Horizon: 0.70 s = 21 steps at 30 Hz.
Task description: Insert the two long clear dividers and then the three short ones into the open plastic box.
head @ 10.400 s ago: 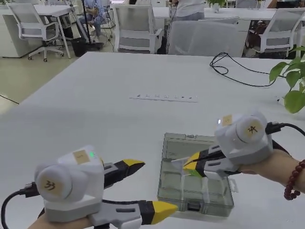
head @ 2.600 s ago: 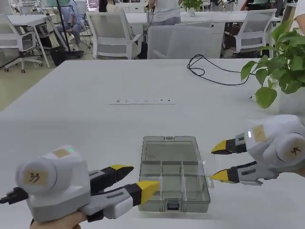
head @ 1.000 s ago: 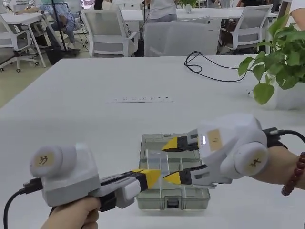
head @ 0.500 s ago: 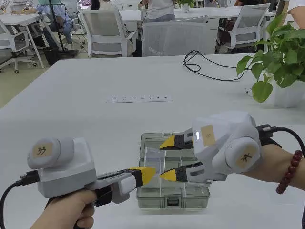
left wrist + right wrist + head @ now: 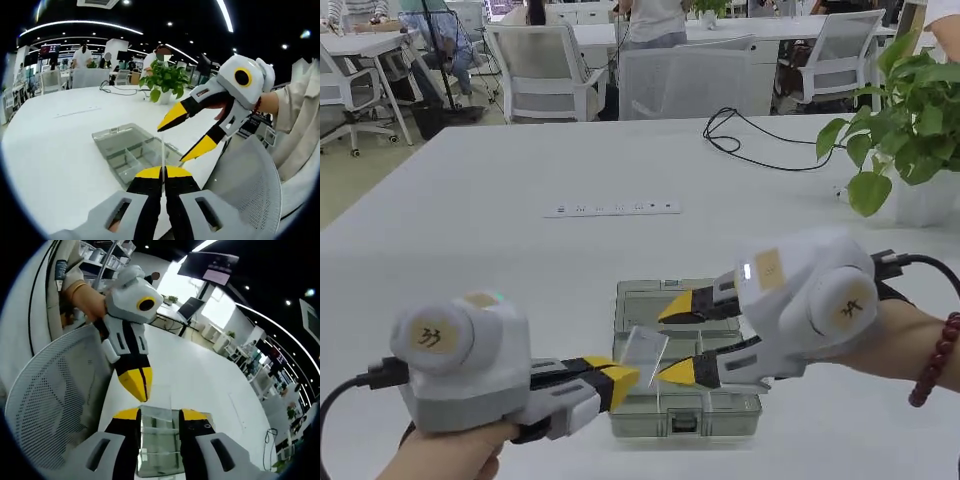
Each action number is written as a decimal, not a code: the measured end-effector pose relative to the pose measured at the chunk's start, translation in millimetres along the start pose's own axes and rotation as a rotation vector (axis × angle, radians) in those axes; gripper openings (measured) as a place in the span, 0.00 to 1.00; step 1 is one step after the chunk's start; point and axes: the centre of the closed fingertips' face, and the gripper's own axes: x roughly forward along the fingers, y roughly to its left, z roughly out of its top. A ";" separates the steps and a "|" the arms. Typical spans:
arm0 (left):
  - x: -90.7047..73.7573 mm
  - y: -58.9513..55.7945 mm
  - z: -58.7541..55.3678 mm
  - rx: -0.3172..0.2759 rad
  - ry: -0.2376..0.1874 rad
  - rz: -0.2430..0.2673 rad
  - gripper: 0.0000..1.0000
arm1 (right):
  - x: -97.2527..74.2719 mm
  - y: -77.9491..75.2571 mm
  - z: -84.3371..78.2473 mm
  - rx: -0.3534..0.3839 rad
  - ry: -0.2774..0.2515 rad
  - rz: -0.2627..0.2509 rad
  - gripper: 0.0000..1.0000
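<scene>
The open clear plastic box lies on the white table, with clear dividers standing inside it. My left gripper comes in from the lower left and is shut on a small clear divider, held just above the box's near half. In the left gripper view the divider shows edge-on, rising from the shut jaws. My right gripper reaches in from the right, open, with one jaw above and one below the divider's free end. In the right gripper view its jaws stand apart over the box.
A white power strip lies farther back on the table. A black cable and a potted plant are at the back right. Office chairs stand beyond the far edge. Bare tabletop lies left of the box.
Both grippers came together over the box. In the last half second the left gripper rolled a little, keeping the divider; the right one shifted slightly right, its jaws still apart.
</scene>
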 end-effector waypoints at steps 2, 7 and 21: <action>-0.8 -0.5 -1.5 0.052 0.016 0.000 0.00 | 0.0 2.1 1.8 0.006 -0.010 0.019 0.29; -1.1 -11.2 -3.3 0.164 0.041 -0.041 0.00 | 0.5 8.8 6.3 0.005 -0.031 0.069 0.28; -3.4 -33.4 -20.3 0.379 0.140 -0.160 0.00 | -8.6 39.3 -1.1 0.006 -0.023 0.262 0.18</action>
